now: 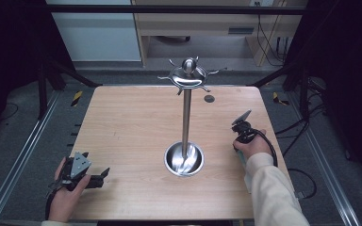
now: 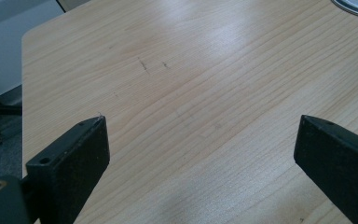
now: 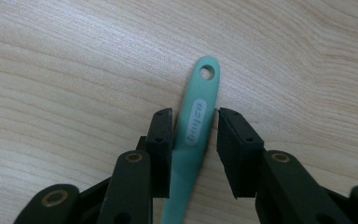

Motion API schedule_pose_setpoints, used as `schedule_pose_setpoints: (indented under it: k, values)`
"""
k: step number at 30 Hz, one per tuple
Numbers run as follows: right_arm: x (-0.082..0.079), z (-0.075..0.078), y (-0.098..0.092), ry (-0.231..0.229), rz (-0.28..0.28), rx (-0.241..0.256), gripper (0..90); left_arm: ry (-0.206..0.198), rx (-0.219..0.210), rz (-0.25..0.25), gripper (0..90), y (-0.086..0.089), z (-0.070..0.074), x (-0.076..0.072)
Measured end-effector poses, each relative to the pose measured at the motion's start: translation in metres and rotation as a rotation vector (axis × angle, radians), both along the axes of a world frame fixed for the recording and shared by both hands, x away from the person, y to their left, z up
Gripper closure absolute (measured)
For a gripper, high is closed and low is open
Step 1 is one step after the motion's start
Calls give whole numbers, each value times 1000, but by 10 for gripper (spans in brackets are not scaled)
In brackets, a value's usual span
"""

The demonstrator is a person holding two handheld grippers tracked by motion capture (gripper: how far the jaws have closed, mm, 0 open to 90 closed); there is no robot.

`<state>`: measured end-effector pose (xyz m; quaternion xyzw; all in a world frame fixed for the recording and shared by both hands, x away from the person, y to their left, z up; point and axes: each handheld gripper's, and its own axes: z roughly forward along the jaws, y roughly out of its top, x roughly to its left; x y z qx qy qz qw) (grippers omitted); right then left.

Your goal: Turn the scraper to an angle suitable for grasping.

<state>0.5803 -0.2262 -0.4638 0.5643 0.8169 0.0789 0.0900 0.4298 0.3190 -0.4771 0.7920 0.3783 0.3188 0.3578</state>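
At the right edge of the table (image 1: 122,122), the right gripper (image 3: 195,122) stands over a green utensil handle (image 3: 196,119), its jaws straddling the flat stem just below the hanging hole. The left jaw looks to be touching the plastic; the right one shows a sliver of wood between pad and handle, so this is a narrow bracket, not yet a firm pinch. The handle lies flat on the wood, pointing away from the hand.

To do this well, I'd say: close squarely on the printed oval, keep the jaws level with the tabletop, and leave the hole end free, since that hole looks meant for one of the hooks on the steel rack (image 1: 187,117) standing mid-table. Squeeze off-centre and the thin stem could twist or skid out.

Over on the near left, the left gripper (image 1: 87,176) hangs wide open above bare wood, holding nothing.

The right gripper view gives the handle, its hole and that gap at the pad. The high view gives the rack's height, its ring of hooks at the top and its round base, well apart from both hands. The left gripper view catches just a corner of that base (image 2: 356,7).
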Motion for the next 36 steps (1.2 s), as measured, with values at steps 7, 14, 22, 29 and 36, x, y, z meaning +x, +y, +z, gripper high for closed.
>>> schedule_pose_setpoints:
  k: [7,14,22,29,36]
  values:
    - [1,-2,-1,-3,-14,18,683,1,2,1,31,0,0,0]
    - [1,-3,-2,-6,-25,26,702,1,2,0,32,0,0,0]
    - [0,-2,-3,-11,-38,38,740,1,3,-2,31,0,0,0]
    - [-5,9,-4,-34,-26,64,742,2,4,-4,32,0,0,0]
    - [-9,29,-5,-71,-10,67,743,2,8,-6,31,-1,0,0]
